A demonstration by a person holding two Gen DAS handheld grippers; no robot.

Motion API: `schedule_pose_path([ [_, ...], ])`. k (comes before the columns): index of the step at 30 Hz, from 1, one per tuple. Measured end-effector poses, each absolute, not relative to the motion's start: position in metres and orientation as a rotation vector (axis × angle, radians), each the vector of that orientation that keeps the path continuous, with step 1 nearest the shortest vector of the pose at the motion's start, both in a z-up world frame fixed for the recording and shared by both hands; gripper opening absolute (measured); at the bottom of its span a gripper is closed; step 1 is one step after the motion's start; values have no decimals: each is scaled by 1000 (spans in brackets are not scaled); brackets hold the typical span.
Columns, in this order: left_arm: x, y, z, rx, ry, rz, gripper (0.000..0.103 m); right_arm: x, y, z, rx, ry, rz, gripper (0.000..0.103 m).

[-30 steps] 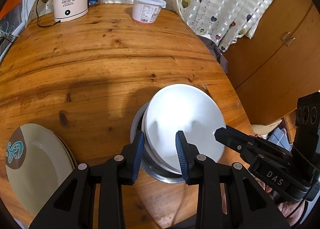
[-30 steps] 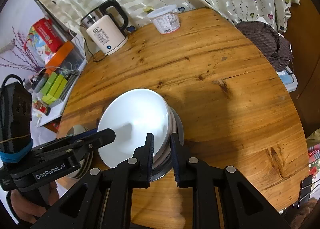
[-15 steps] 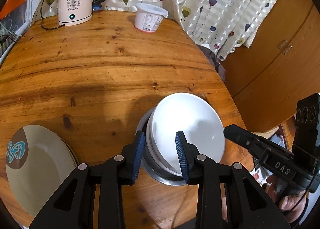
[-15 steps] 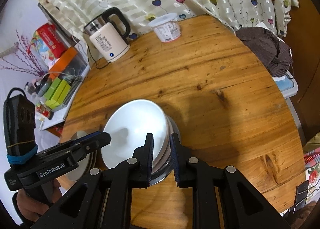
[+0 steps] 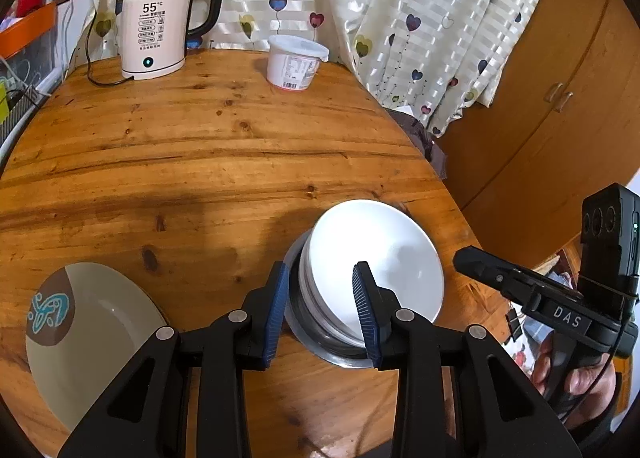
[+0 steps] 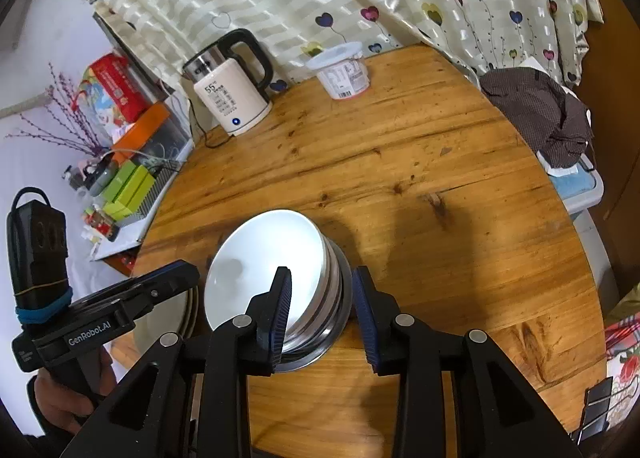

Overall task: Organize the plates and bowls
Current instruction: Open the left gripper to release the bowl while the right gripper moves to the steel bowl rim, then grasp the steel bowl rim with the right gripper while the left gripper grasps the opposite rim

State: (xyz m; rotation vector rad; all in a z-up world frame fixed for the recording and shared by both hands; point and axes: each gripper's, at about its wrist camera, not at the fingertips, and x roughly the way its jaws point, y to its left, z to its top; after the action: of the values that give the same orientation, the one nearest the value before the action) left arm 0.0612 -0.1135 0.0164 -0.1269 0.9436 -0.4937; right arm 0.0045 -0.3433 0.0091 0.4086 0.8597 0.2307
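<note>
**Round wooden worktop, bowls stacked near its front edge**

Heart-patterned curtains [image 5: 420, 18] hang behind a round wooden worktop [image 5: 200, 146], where a white kettle [image 5: 156, 38] and a lidded white tub [image 5: 294, 66] stand at the far side. Near the front edge, a stack of white bowls [image 5: 376, 258] sits nested in a steel bowl [image 5: 320, 346], mouths up and leaning toward the left gripper's side.

The left gripper [image 5: 322, 312] has its jaws spread and opening, straddling the near-left rim of the stack; its pads do not press on the bowls. The right gripper [image 6: 320, 310] also has its jaws opening; one finger lies over the top bowl's inside, the other outside the steel wall, with the rim between them and no visible pinch.

A beige plate [image 5: 92, 342] with a brown-and-teal patch lies flat at the worktop's left edge, well apart from the stack. A dark cloth [image 6: 540, 114] rests beyond the worktop's right side, beside a wooden cabinet [image 5: 560, 98]
</note>
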Motion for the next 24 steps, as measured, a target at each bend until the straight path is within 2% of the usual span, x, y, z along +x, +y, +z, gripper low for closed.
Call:
schedule_pose_path([
  [5,61,-107,15,-131,930,-486,35,3,-350,7,425,860,240,34],
  [24,67,-85,-11,-193,995,-463,35,4,-365,-11,514,919,258,34],
])
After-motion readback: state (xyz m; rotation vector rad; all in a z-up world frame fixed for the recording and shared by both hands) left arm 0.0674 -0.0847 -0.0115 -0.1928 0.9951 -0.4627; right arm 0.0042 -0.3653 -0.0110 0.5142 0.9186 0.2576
